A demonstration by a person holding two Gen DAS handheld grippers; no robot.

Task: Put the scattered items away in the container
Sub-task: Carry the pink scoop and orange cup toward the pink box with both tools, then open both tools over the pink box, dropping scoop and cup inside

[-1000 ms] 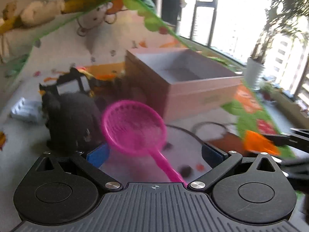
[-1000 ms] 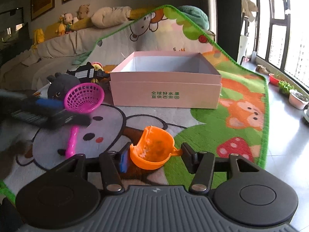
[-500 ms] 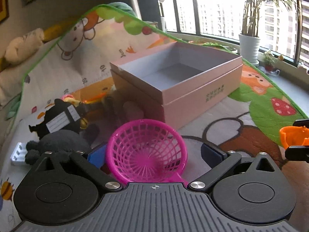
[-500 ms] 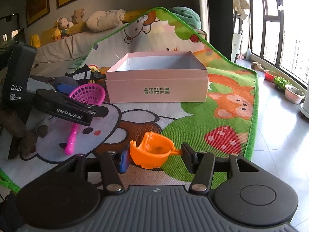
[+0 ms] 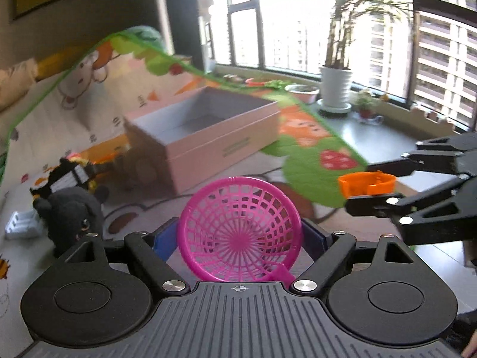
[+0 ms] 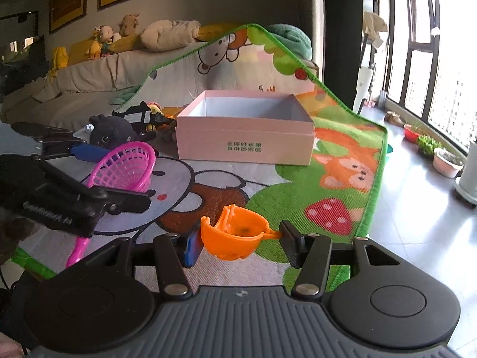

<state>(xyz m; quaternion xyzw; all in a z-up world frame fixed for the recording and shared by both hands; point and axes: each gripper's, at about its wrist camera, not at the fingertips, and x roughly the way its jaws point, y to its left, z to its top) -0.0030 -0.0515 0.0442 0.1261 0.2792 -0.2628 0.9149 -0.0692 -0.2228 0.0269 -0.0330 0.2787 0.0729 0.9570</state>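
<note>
A pink plastic sieve [image 5: 238,229] sits between the pads of my left gripper [image 5: 238,235], held by its round rim and lifted off the mat. The jaws are opening slightly, and the pads still touch the rim. From the right wrist view, the sieve [image 6: 125,164] hangs in the left gripper [image 6: 116,176] with its handle pointing down. My right gripper [image 6: 238,241] is shut on a small orange cup [image 6: 234,235], also clear of the mat. The open pink box [image 5: 208,146] stands ahead of both grippers, empty inside as far as I can see.
A black plush toy [image 6: 110,132] and a black labelled toy [image 6: 137,116] lie left of the box [image 6: 244,146] on the cartoon play mat [image 6: 337,161]. A white plastic piece [image 5: 21,225] lies at the far left. Potted plants [image 5: 335,86] line the windows on the right.
My left gripper closed on the pink sieve, picked it up off the mat and swung right toward the window. The right gripper drifted a little toward the box with the orange cup.
</note>
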